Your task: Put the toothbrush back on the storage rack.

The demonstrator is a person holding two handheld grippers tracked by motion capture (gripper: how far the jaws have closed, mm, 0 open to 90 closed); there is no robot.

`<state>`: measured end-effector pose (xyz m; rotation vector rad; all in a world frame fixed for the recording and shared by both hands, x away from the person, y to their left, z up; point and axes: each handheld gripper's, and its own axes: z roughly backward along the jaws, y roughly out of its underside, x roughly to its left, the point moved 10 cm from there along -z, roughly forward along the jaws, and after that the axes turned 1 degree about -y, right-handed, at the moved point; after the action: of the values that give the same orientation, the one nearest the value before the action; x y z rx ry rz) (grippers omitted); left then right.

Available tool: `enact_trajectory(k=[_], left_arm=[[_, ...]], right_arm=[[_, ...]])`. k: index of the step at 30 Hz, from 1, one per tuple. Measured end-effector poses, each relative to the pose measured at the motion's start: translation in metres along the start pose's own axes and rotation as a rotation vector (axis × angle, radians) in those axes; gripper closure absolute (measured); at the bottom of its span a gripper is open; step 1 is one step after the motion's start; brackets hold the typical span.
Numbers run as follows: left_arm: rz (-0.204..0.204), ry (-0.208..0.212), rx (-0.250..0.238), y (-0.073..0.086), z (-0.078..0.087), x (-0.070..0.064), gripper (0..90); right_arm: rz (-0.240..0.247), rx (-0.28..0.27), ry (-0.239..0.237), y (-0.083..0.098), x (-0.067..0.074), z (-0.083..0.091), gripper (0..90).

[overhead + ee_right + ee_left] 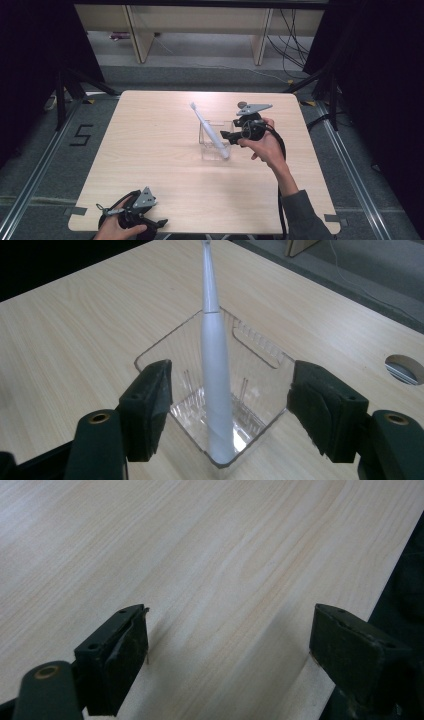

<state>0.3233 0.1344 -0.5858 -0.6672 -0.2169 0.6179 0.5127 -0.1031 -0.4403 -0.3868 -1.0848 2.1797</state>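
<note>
At the left, we hold our left gripper (pixel 131 216) low over the near-left corner of the table (pixel 150 150), just at the front edge; its jaws stand wide apart with nothing between them, only bare wood under them in the left gripper view, and the table's edge runs close past one jaw. From there a broad stretch of bare wood opens toward the middle. Right of centre stands the clear box (pixel 214 145), and the white toothbrush (pixel 209 131) sits in it with its base on the bottom, leaning up and away to the far left, head above the rim. Just right of the box, our right gripper (pixel 226 135) is released: in the right gripper view the jaws flank the box's near corner without pressing on the box (pixel 260 365) or the toothbrush (pixel 216 375). Beyond it, bare table runs to the right edge.
</note>
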Motion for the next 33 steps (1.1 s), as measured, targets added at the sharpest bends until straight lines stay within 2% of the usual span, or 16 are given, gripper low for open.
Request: enact_trajectory(k=[1, 2, 3, 5, 6, 8, 10, 11, 14, 21, 23, 24, 25, 28, 29, 33], left_arm=[[-0.005, 0.0, 0.005, 0.001, 0.0, 0.0, 15.2], [-0.005, 0.0, 0.005, 0.001, 0.0, 0.0, 15.1], [-0.009, -0.001, 0.009, 0.001, 0.0, 0.001, 15.1], [-0.02, -0.001, 0.011, 0.001, 0.0, 0.001, 15.1], [-0.02, 0.001, 0.01, 0.0, 0.001, 0.001, 15.2], [-0.015, 0.0, 0.006, 0.0, 0.001, 0.001, 15.1], [-0.002, -0.001, 0.005, 0.0, 0.001, 0.0, 15.1], [0.001, 0.002, -0.001, 0.0, 0.001, 0.0, 15.2], [-0.007, 0.004, 0.0, 0.0, 0.001, 0.0, 15.1], [-0.001, 0.001, 0.005, 0.0, 0.001, 0.0, 15.2], [-0.004, 0.004, 0.002, 0.0, 0.001, 0.0, 15.2], [-0.004, 0.004, 0.002, 0.0, 0.001, 0.0, 15.2], [0.01, 0.002, -0.002, 0.0, 0.0, -0.001, 15.1], [0.006, 0.003, -0.002, 0.0, 0.0, -0.001, 15.2], [-0.002, 0.002, 0.001, 0.0, 0.001, 0.0, 15.1], [0.008, 0.001, -0.003, 0.0, 0.001, -0.001, 15.1]], right_arm=[[-0.013, 0.0, -0.002, 0.001, 0.0, 0.001, 33.7], [0.006, -0.008, 0.011, 0.001, -0.003, 0.001, 33.7], [-0.011, -0.005, 0.0, 0.002, -0.001, 0.002, 33.7], [-0.01, 0.004, 0.009, 0.005, -0.003, 0.004, 33.7], [-0.016, -0.013, 0.007, 0.004, -0.002, 0.003, 33.7], [-0.019, -0.008, 0.01, 0.006, -0.003, 0.005, 33.7], [-0.003, -0.014, 0.0, 0.007, -0.004, 0.006, 33.6], [-0.041, -0.014, 0.004, 0.009, -0.003, 0.009, 33.5], [-0.012, -0.014, 0.02, 0.011, -0.008, 0.014, 33.4], [-0.035, -0.021, 0.031, 0.018, -0.012, 0.021, 32.9], [-0.017, -0.028, 0.044, 0.02, -0.014, 0.023, 32.8], [-0.017, -0.028, 0.044, 0.02, -0.014, 0.023, 32.8], [-0.039, -0.012, 0.036, 0.025, -0.012, 0.025, 32.7], [-0.028, -0.025, 0.037, 0.029, -0.015, 0.027, 32.6], [-0.059, -0.012, 0.03, 0.032, -0.013, 0.028, 32.5], [-0.037, -0.008, 0.037, 0.039, -0.016, 0.029, 31.9]])
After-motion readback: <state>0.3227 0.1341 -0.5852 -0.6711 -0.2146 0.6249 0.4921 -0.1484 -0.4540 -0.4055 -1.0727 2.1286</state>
